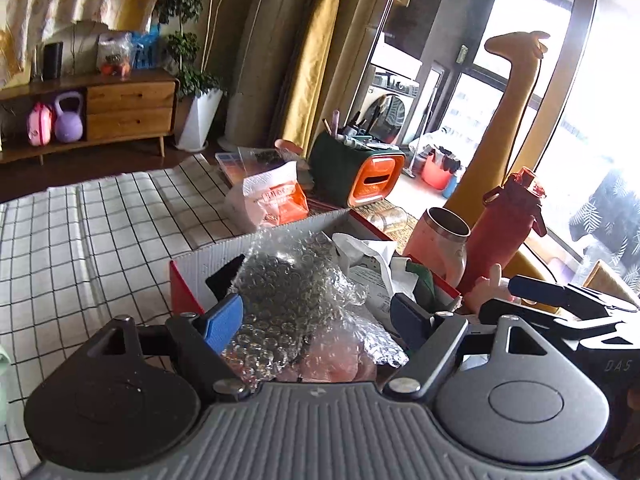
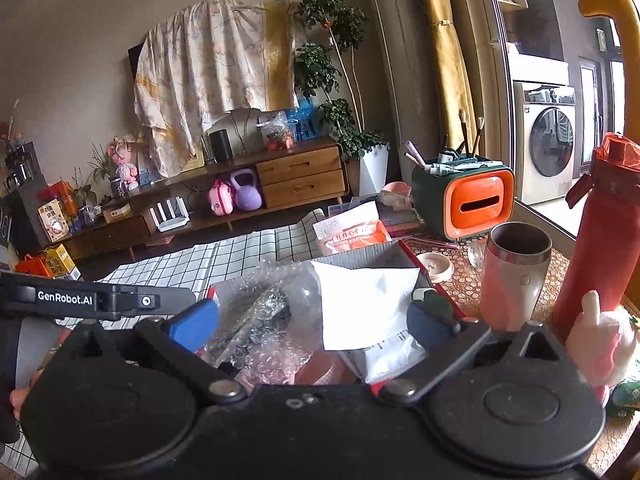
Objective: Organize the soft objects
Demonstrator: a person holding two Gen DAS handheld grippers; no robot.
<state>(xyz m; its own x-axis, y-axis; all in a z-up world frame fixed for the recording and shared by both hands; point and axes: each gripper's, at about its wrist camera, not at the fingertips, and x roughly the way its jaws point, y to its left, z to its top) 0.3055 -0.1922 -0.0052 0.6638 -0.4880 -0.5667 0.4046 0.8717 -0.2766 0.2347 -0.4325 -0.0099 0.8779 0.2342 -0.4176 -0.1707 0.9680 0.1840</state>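
An open box with red edges point(image 1: 182, 292) point(image 2: 424, 264) sits on the table, holding crumpled bubble wrap point(image 1: 288, 292) point(image 2: 260, 304), a white paper sheet point(image 1: 368, 252) point(image 2: 368, 304) and something pink under the wrap point(image 1: 336, 360). My left gripper point(image 1: 316, 320) hovers open over the bubble wrap, its pads apart from it. My right gripper point(image 2: 312, 324) is open wide above the same box, nothing pressed between its pads. A pink plush toy point(image 2: 600, 344) point(image 1: 490, 288) stands just right of the box.
Right of the box are a steel-rimmed cup point(image 2: 516, 276) and a tall red bottle point(image 2: 600, 240). Behind it lie a tissue pack point(image 1: 276, 200) and an orange-and-green holder point(image 2: 468, 200). A checked cloth point(image 1: 100, 240) covers the table to the left.
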